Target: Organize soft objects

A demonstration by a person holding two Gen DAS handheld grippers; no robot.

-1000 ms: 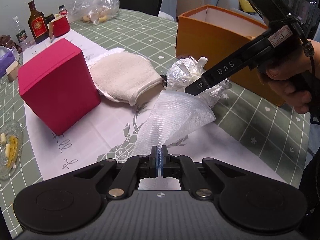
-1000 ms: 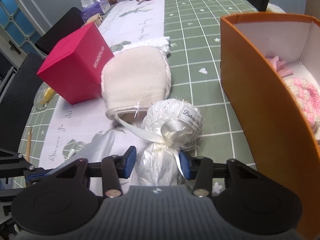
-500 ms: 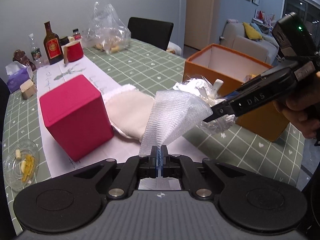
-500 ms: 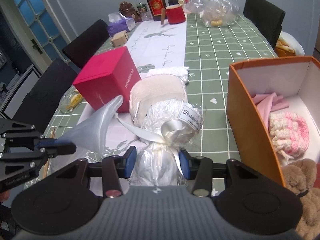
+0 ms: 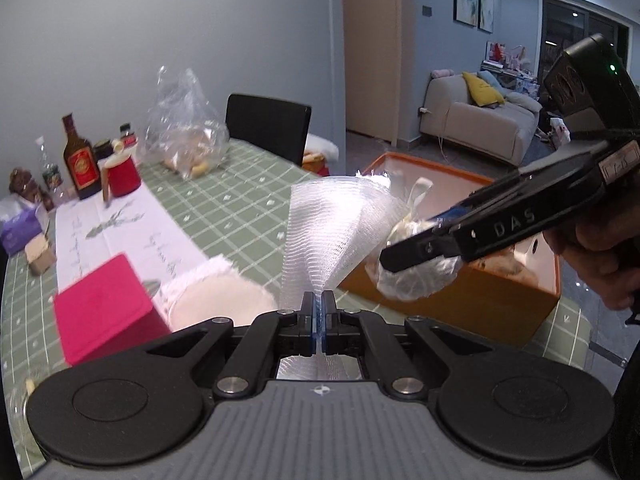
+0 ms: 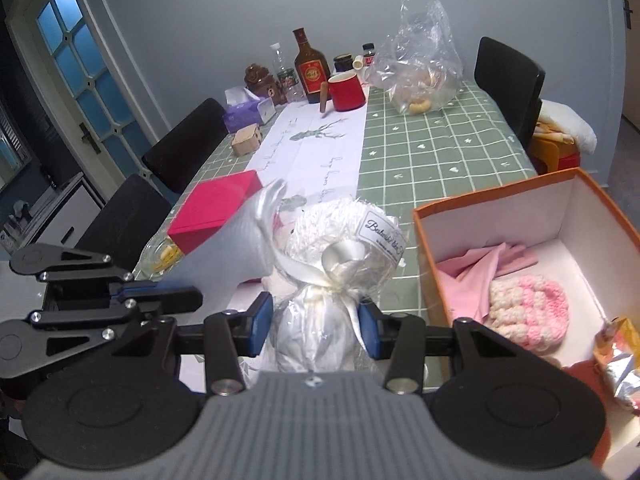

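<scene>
Pink cloth (image 6: 476,268) and a pink-and-white knitted hat (image 6: 528,312) lie inside the open orange box (image 6: 424,248) on the tabletop (image 6: 432,148). Beside it, held aloft, the right claw (image 6: 316,328) clamps a wrapped white bundle (image 6: 340,248), while the left claw (image 5: 319,312) pinches white mesh (image 5: 332,224).

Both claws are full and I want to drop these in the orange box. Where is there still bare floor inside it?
The orange box has bare white floor along the far wall, behind the pink cloth and knit hat. Its near right corner is crowded: a foil packet lies there.
</scene>
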